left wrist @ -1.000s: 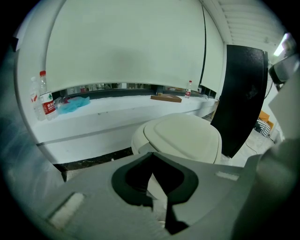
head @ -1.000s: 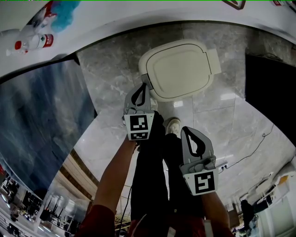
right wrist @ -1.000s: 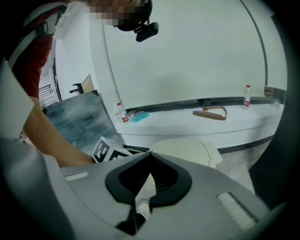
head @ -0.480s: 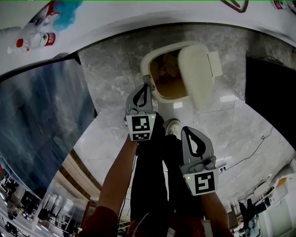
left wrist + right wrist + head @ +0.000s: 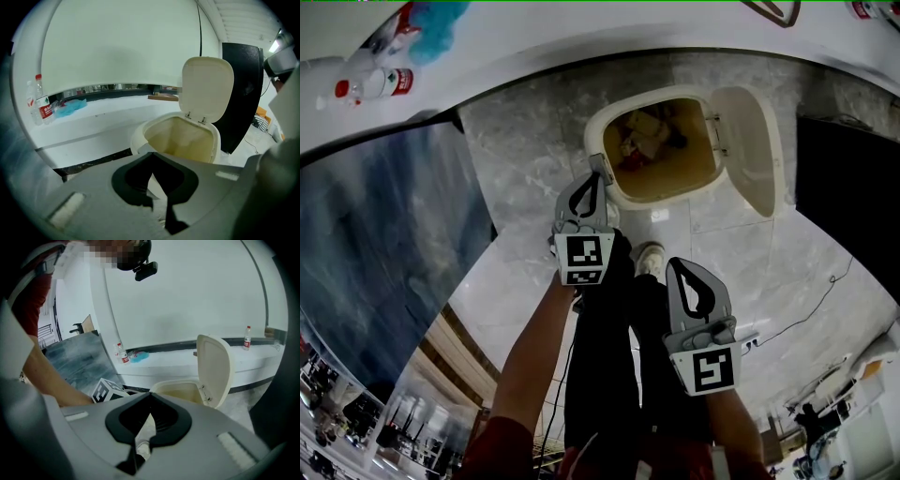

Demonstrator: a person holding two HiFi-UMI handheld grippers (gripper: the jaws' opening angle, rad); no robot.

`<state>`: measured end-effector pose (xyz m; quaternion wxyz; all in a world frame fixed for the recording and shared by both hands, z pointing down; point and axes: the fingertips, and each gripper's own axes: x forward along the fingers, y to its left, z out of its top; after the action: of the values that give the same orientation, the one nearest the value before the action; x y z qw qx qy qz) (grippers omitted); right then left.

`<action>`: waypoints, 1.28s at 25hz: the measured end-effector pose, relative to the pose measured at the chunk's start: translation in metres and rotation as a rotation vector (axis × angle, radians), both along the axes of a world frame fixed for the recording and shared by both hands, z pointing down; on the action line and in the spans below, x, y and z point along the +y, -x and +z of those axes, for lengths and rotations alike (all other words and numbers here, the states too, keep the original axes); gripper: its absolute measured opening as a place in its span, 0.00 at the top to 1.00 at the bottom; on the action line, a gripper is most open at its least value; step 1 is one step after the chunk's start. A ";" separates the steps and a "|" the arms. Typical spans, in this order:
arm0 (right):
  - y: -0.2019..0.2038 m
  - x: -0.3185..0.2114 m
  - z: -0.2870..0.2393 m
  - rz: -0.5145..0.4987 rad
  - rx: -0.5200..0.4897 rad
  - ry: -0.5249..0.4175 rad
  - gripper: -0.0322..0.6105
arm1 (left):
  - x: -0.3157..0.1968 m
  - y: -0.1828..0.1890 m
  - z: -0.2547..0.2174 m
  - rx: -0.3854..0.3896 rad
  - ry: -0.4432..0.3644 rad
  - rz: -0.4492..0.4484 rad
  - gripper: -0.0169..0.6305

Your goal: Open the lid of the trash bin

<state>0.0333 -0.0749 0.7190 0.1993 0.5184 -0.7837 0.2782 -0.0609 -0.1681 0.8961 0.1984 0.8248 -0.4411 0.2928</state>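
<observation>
The cream trash bin (image 5: 594,124) stands on the marble floor with its lid (image 5: 752,148) swung up and back on its hinge. Inside lies crumpled rubbish (image 5: 643,137). My left gripper (image 5: 598,169) is shut and empty, its tip at the bin's near rim; whether it touches is unclear. In the left gripper view the bin (image 5: 140,135) and raised lid (image 5: 207,86) sit just beyond that gripper (image 5: 151,154). My right gripper (image 5: 674,263) hangs shut and empty, nearer me and apart from the bin. The right gripper view shows the lid (image 5: 213,365) past my right gripper (image 5: 150,394).
A white ledge (image 5: 534,37) curves behind the bin, carrying water bottles (image 5: 367,84) and a blue cloth (image 5: 436,21). A dark marbled panel (image 5: 375,244) stands left, a black panel (image 5: 848,187) right. A cable (image 5: 811,305) lies on the floor. The person's legs and shoe (image 5: 650,255) are below the grippers.
The lid has gone from flat shut to half raised to fully open, showing the rubbish. Both grippers have stayed almost still.
</observation>
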 end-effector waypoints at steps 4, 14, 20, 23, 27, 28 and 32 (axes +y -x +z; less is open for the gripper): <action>-0.002 -0.001 -0.003 0.007 0.002 -0.004 0.95 | 0.000 -0.002 -0.002 -0.008 0.005 -0.002 0.97; -0.007 -0.006 -0.022 0.009 0.008 -0.045 0.95 | -0.003 -0.010 -0.025 -0.025 -0.001 0.026 0.97; -0.011 -0.014 -0.056 0.010 0.015 -0.104 0.95 | 0.006 -0.013 -0.067 -0.007 -0.019 0.022 0.97; -0.017 -0.018 -0.078 0.009 0.026 -0.144 0.95 | 0.011 -0.011 -0.096 0.005 -0.035 0.011 0.97; -0.026 -0.016 -0.108 0.005 0.044 -0.183 0.95 | 0.019 -0.007 -0.144 0.022 -0.077 -0.006 0.97; -0.028 -0.015 -0.115 0.003 0.048 -0.192 0.95 | 0.020 -0.006 -0.157 0.026 -0.091 -0.011 0.97; -0.037 -0.005 -0.144 0.002 0.065 -0.228 0.95 | 0.026 -0.005 -0.211 0.047 -0.156 -0.029 0.97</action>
<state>0.0706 -0.0798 0.5752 0.1640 0.5472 -0.8029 0.1703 -0.0561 -0.1418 0.6850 0.1481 0.8380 -0.4695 0.2354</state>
